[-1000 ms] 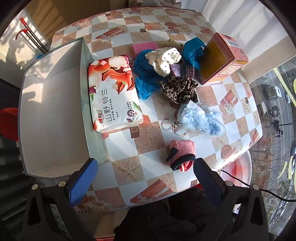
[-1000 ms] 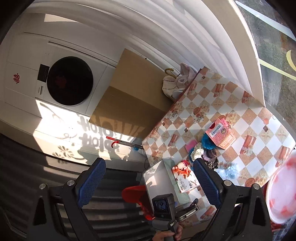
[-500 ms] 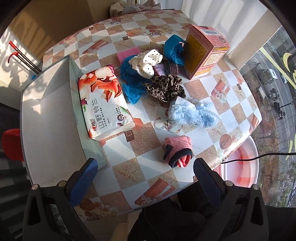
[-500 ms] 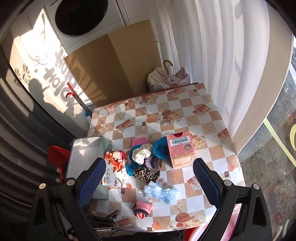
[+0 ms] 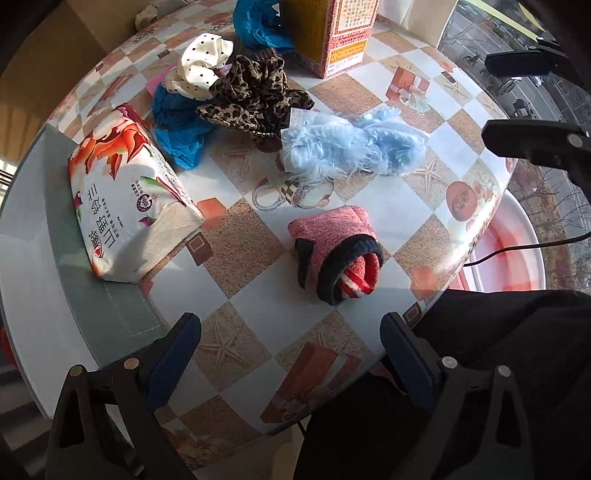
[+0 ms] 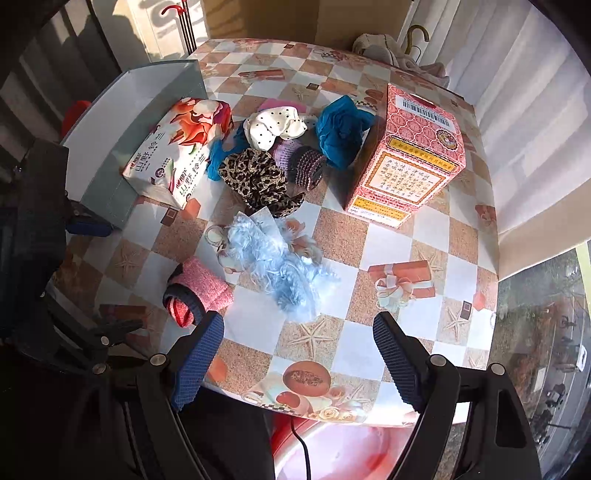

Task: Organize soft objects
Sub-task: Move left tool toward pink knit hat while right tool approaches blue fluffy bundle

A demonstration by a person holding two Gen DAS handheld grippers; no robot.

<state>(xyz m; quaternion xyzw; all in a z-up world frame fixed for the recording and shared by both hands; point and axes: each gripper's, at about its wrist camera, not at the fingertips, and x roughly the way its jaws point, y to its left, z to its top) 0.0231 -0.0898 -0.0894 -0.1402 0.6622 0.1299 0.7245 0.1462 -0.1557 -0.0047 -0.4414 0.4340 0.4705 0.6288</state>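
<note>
Soft items lie on the checkered table [image 5: 243, 254]: a rolled pink sock [image 5: 338, 249] [image 6: 199, 290], a fluffy light-blue piece [image 5: 351, 146] [image 6: 277, 262], a leopard scrunchie [image 5: 255, 98] [image 6: 258, 181], a white dotted scrunchie [image 5: 201, 68] [image 6: 275, 125], blue cloths [image 5: 177, 125] [image 6: 341, 129] and a purple knit piece [image 6: 303, 164]. My left gripper [image 5: 291, 354] is open and empty, just in front of the pink sock. My right gripper [image 6: 299, 354] is open and empty, in front of the light-blue piece.
A grey open box [image 5: 33, 236] [image 6: 129, 110] stands at the left with a floral tissue pack [image 5: 125, 192] [image 6: 181, 147] leaning on its edge. A red patterned carton [image 6: 410, 158] [image 5: 332, 33] stands at the back right. A pink basin [image 5: 517, 254] sits below the table edge.
Both grippers have come down and closer to the table. The right one swung from facing the room to facing the pile. Nothing on the table has moved.
</note>
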